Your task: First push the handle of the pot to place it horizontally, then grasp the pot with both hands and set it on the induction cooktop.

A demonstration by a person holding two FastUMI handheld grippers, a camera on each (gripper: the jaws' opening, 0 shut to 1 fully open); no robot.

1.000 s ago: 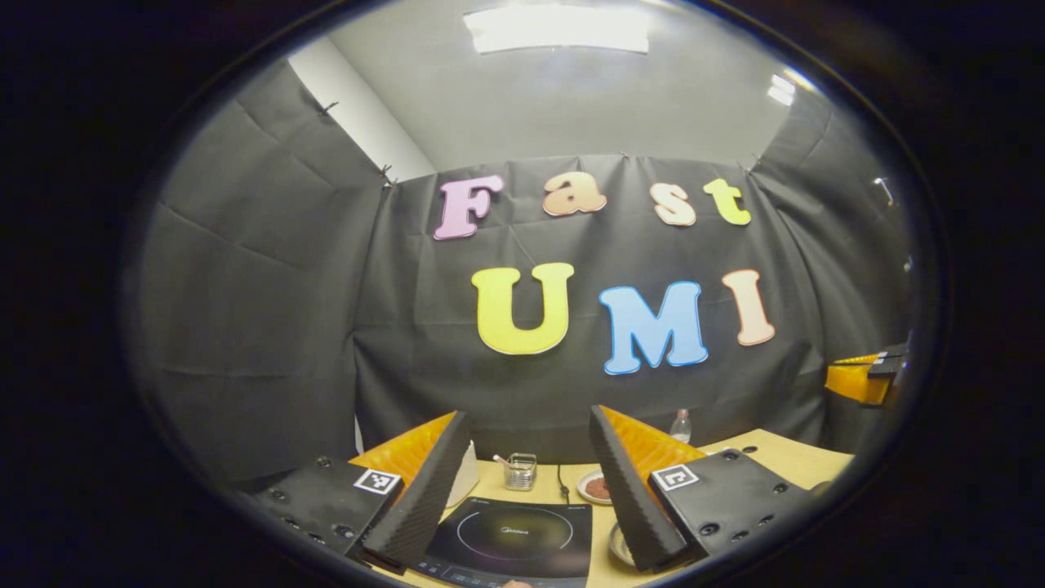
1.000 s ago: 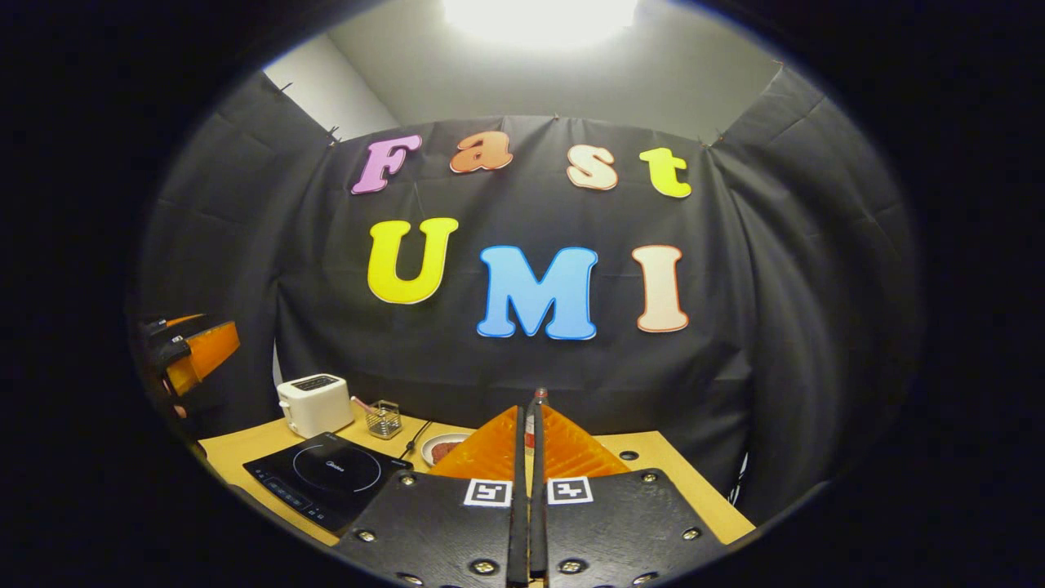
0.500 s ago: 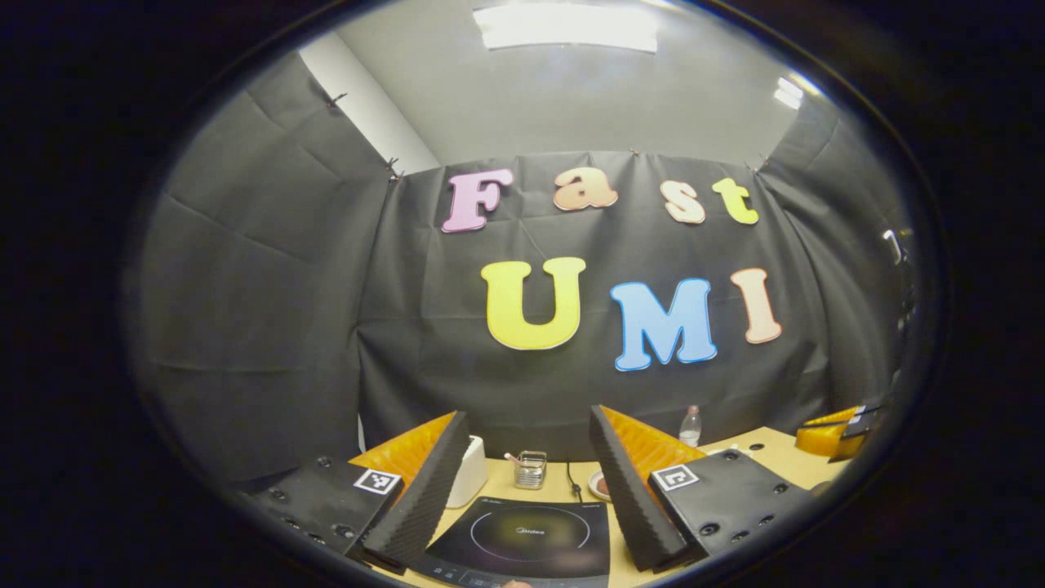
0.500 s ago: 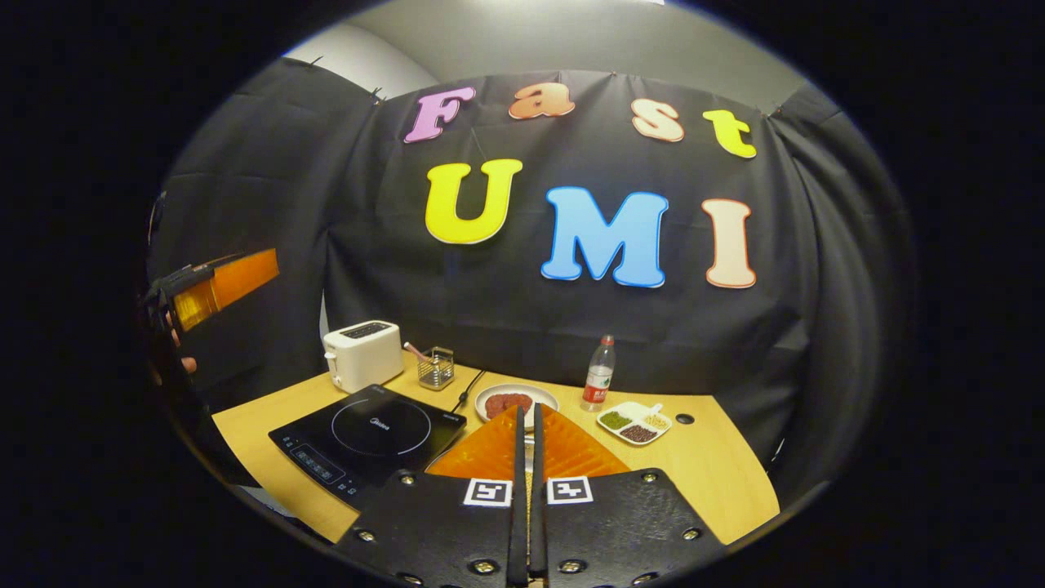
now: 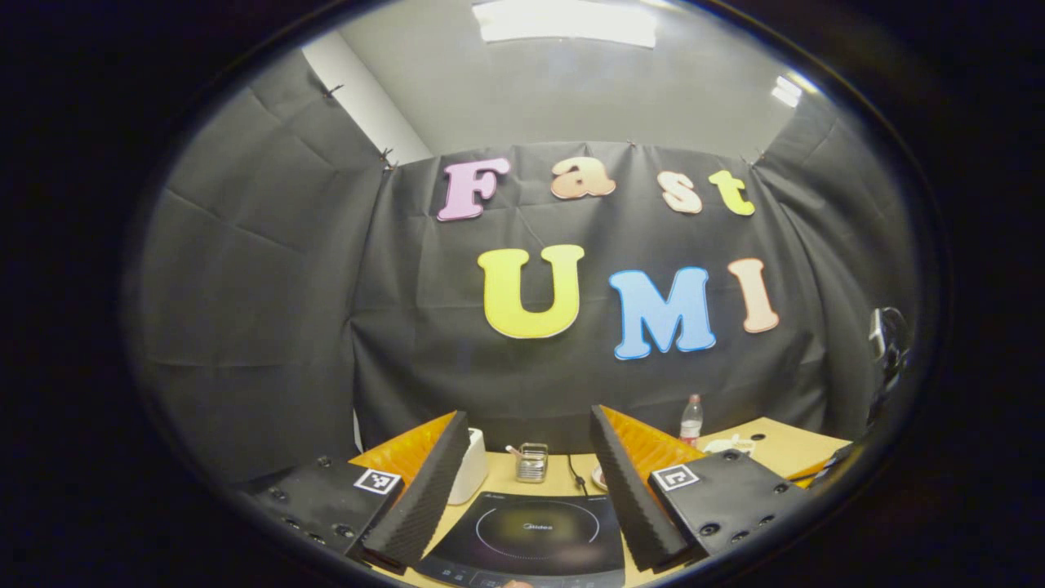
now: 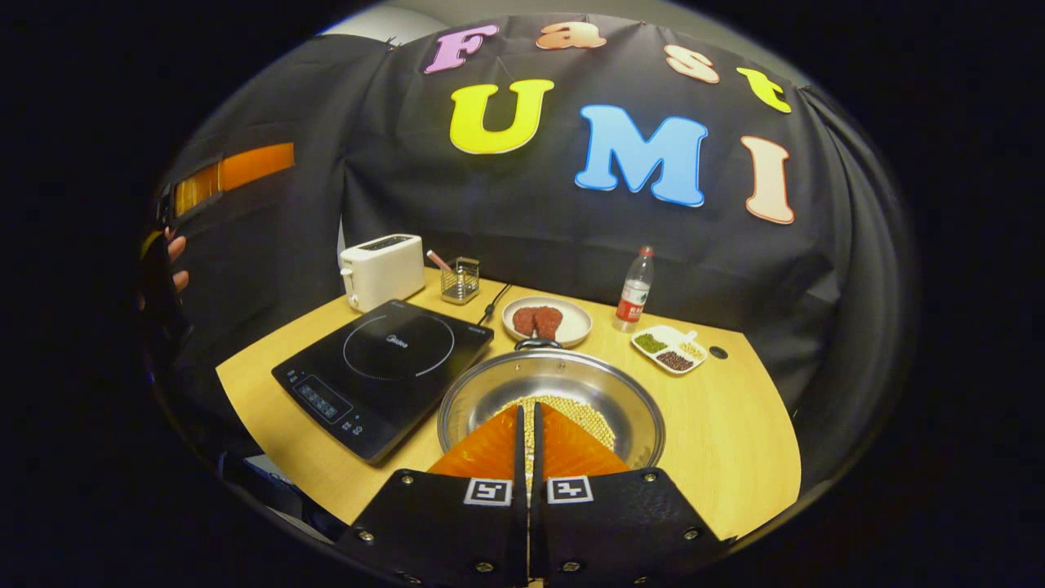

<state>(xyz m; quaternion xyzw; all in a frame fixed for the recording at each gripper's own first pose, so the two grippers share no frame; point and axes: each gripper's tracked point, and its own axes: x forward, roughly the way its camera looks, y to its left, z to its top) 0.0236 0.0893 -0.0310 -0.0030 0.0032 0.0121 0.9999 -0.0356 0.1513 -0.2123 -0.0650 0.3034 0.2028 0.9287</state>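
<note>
The shiny pot (image 6: 551, 404) sits on the wooden table (image 6: 735, 441), just beside the black cooktop (image 6: 384, 359), not on it. It has small yellow beans inside. The right gripper (image 6: 526, 425) hangs over the pot's near side with its two fingers pressed together, holding nothing. The left gripper (image 5: 526, 482) is up above the cooktop (image 5: 531, 539), its fingers wide apart and empty.

Pot (image 6: 552, 402) right of cooktop (image 6: 384, 362)

Brand mark on cooktop (image 6: 384, 363), illegible.
</note>
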